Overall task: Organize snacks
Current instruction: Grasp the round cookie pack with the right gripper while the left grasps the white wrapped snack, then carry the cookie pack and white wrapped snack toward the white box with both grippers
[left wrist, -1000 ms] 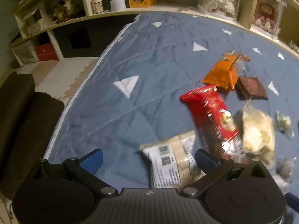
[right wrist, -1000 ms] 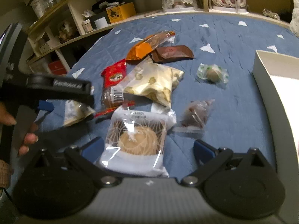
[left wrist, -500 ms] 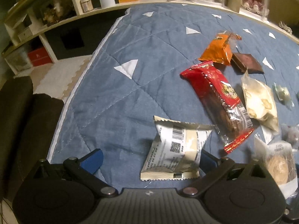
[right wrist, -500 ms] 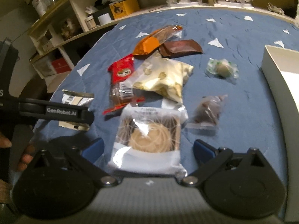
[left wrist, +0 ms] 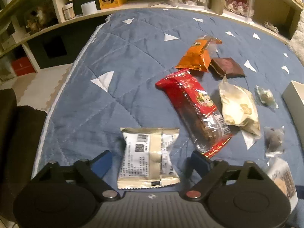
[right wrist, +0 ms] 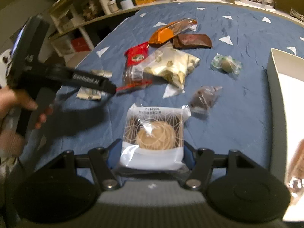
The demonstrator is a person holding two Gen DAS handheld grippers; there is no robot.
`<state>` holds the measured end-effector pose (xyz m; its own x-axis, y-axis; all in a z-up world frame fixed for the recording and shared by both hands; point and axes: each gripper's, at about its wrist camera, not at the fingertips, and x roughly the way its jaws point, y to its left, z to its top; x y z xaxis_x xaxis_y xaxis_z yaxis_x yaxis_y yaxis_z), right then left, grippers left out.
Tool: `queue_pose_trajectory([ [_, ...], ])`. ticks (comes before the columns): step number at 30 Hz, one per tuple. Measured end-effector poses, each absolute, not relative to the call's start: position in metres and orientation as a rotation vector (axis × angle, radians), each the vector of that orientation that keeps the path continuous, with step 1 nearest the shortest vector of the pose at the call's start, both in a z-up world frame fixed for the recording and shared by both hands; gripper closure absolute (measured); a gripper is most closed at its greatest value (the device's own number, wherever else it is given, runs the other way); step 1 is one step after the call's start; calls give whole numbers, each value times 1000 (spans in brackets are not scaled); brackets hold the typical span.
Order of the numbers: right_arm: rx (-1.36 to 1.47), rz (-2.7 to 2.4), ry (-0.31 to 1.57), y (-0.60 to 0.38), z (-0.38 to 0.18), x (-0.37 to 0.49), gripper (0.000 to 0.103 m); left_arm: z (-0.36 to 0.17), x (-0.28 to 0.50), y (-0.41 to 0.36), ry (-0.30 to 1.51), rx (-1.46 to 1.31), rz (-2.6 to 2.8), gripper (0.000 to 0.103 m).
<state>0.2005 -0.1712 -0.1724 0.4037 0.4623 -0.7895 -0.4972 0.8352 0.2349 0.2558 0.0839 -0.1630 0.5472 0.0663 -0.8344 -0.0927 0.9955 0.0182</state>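
Note:
Snacks lie scattered on a blue quilt (left wrist: 123,66). My left gripper (left wrist: 151,159) is open and straddles a white barcode packet (left wrist: 150,152), with a small gap on each side. Beyond it lie a red packet (left wrist: 191,110), an orange packet (left wrist: 197,57), a brown packet (left wrist: 226,67) and a cream bag (left wrist: 239,108). My right gripper (right wrist: 152,150) is shut on a clear packet holding a round pastry (right wrist: 154,133), its fingers pressing both sides. The left gripper's body (right wrist: 91,78) shows in the right wrist view, held by a hand (right wrist: 17,102).
A white box (right wrist: 273,76) stands at the right edge of the quilt. A green-wrapped ball (right wrist: 226,65) and a dark clear-wrapped sweet (right wrist: 204,98) lie between it and the pile. Shelves (left wrist: 114,13) with boxes and jars run along the far side.
The left gripper has moved in over the white barcode packet, which now lies between its fingers. The right gripper's fingers have come together onto the pastry packet.

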Motion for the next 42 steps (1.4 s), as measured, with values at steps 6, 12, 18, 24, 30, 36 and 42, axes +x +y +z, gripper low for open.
queue_pose_trajectory([
  [6,2,594,1053,-191,-170,188,30,-165,258,90,992,-69,137,26],
  [12,14,547,1020,-184,-163,190,15,-164,258,90,983,-59,143,40],
  [18,34,534,1083,-186,-175,195,30,-162,253,87,974,-51,128,51],
  [24,27,556,1036,-189,-169,192,33,-153,238,84,956,-73,121,52],
  [30,27,567,959,-197,-149,190,33,-131,218,76,911,-74,108,52],
  [36,49,555,901,-208,-131,189,33,-108,194,68,867,-97,92,52],
  [42,50,543,873,-219,-122,189,33,-94,174,50,841,-100,64,52],
])
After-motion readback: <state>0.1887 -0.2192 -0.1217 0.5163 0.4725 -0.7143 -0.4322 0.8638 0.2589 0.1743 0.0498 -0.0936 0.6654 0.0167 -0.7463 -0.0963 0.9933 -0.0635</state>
